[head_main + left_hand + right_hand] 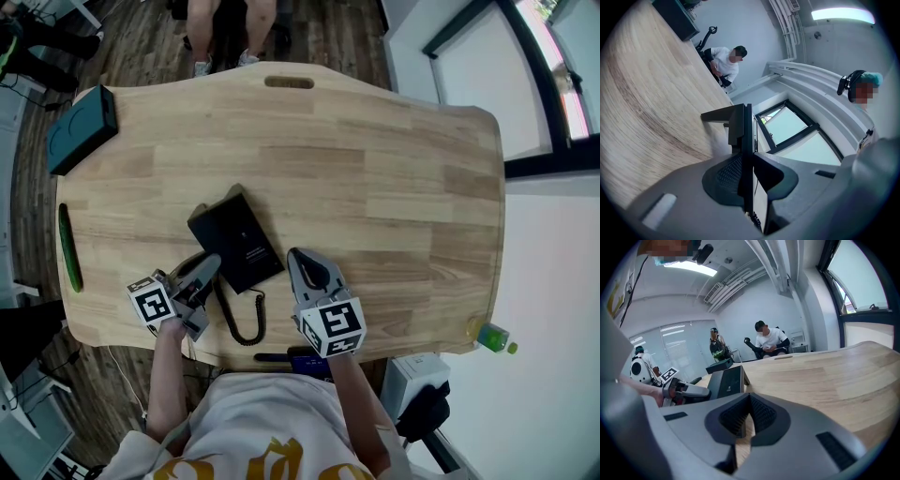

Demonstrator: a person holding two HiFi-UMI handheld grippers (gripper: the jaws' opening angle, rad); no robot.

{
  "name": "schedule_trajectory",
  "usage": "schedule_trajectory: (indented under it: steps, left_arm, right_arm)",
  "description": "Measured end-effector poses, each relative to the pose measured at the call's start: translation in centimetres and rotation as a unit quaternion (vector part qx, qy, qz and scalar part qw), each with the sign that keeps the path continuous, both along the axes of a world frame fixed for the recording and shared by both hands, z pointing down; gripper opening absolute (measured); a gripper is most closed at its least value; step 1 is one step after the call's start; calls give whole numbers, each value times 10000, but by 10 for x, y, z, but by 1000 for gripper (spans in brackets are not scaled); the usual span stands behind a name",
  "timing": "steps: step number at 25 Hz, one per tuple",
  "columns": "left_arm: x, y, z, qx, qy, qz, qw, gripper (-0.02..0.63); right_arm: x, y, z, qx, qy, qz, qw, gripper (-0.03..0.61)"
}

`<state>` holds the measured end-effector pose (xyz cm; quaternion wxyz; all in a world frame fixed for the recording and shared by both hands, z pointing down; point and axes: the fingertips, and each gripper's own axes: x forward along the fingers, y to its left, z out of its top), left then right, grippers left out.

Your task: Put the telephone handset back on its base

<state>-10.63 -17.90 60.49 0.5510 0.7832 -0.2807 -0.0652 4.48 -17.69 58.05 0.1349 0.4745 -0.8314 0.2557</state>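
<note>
Left gripper grasps handset beside base — right gripper clenched (both near table edge).

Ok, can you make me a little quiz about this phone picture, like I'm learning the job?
1. True or false: the right gripper has something between its jaws.
2. Where does the coiled cord lie? A: between the two grippers. B: on the floor. C: at the table's far edge.
3. Which gripper grips the handset?
Key: 1 false, its jaws are shut and empty. 2 A. 3 the left gripper.
</note>
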Motion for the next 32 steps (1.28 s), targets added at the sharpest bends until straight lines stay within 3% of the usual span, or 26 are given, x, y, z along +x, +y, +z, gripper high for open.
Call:
schedule_trajectory:
  steps: [9, 15, 23, 26, 29, 32]
  left_arm:
    - [-4, -1, 4, -230, 66, -221, 9995, 74]
    - [-8, 0, 9, -219, -205, -412, 9987, 74]
    - [-7, 2, 4, 67, -707, -590, 9957, 101]
    - [-14, 4, 8, 153, -979, -830, 9916, 123]
    - [-22, 7, 8, 154, -1021, -1060, 9890, 123]
    - [-27, 11, -9, 531, -1173, -1061, 9860, 121]
  right_arm:
    - [8, 3, -3, 11, 47, 79, 10000, 5]
    - [10, 9, -19, 145, 30, 105, 9998, 5]
    - [14, 19, -48, 403, -72, 215, 9989, 5]
    - [15, 25, -59, 515, -127, 261, 9983, 5]
    - [15, 33, -69, 619, -100, 280, 9976, 5]
    - [16, 39, -81, 742, -124, 342, 9966, 5]
